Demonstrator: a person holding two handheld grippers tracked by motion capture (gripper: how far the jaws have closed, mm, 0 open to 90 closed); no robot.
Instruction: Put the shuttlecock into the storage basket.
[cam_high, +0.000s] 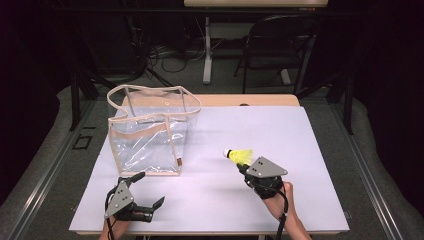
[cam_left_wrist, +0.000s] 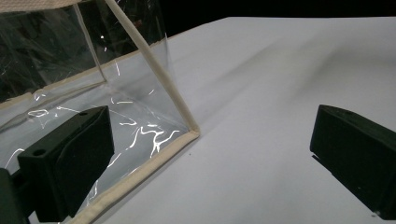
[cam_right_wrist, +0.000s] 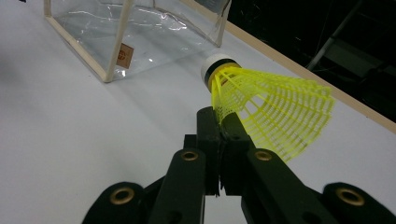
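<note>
The bag (cam_high: 150, 132) carries a small brown tag (cam_high: 179, 162) on its front right corner; in the right gripper view the tag (cam_right_wrist: 124, 55) has a mark on it, but it is too small to read. The bag is of clear, shiny plastic with cream fabric trim along all its edges and a cream strap over the open top; its shape is a box, and it stands upright at the back left part of the worktop (cam_high: 310, 150), which is flat, matte and pale lilac-white. The shuttlecock (cam_high: 239, 155) has a skirt of yellow plastic mesh that flares like a cone, and a white round head with a black band. The right gripper (cam_high: 243, 168) is closed on the edge of this skirt and holds the shuttlecock above the worktop, right of the bag and apart from it, head toward the bag. The left gripper (cam_high: 150, 189) is near the front left corner, just before the bag; its black jaws stand wide apart with nothing between them.
</note>
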